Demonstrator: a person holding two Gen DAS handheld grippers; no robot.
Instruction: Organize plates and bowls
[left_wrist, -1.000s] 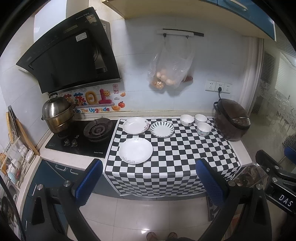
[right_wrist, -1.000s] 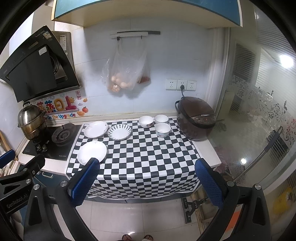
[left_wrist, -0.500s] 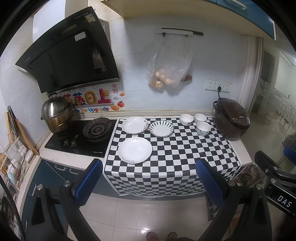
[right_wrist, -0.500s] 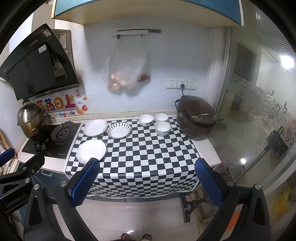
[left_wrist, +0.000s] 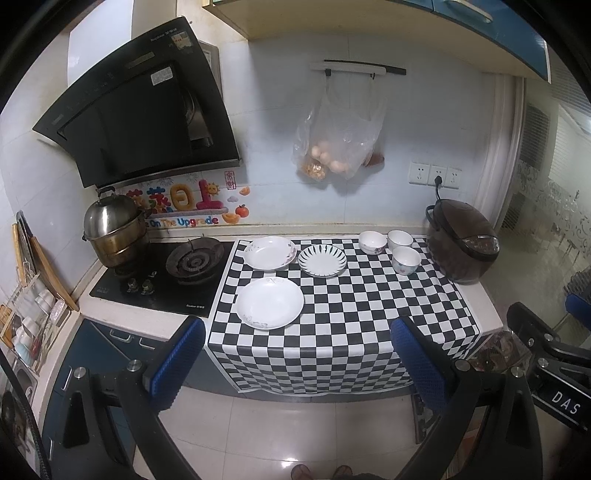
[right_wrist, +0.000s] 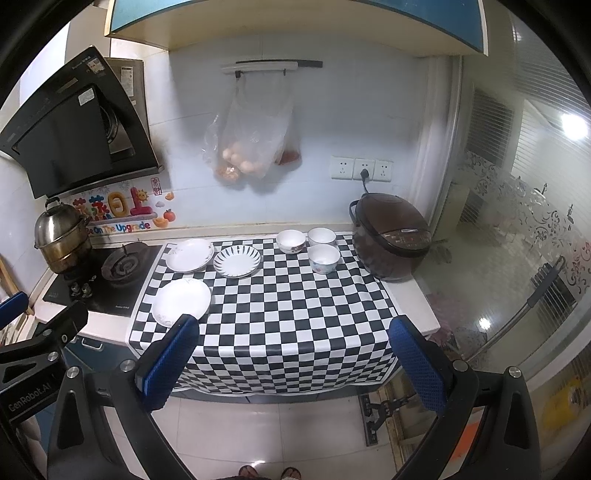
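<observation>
Your hands are out of view, and only your toes (left_wrist: 320, 472) show at the bottom edge. Your left gripper (left_wrist: 295, 354) and right gripper (right_wrist: 293, 354) both hang back from the bench over the floor, level, jaws spread wide and empty. On the black-and-white checked cloth (left_wrist: 354, 314), the plain white round plate (left_wrist: 269, 302) sits near left; behind it lie the floral-rimmed white plate (left_wrist: 269, 253) and, just right of it, the white plate with dark radial stripes (left_wrist: 322, 260). Three small white bowls (left_wrist: 405, 259) cluster at far right, beside the brown rice cooker (left_wrist: 461, 243).
</observation>
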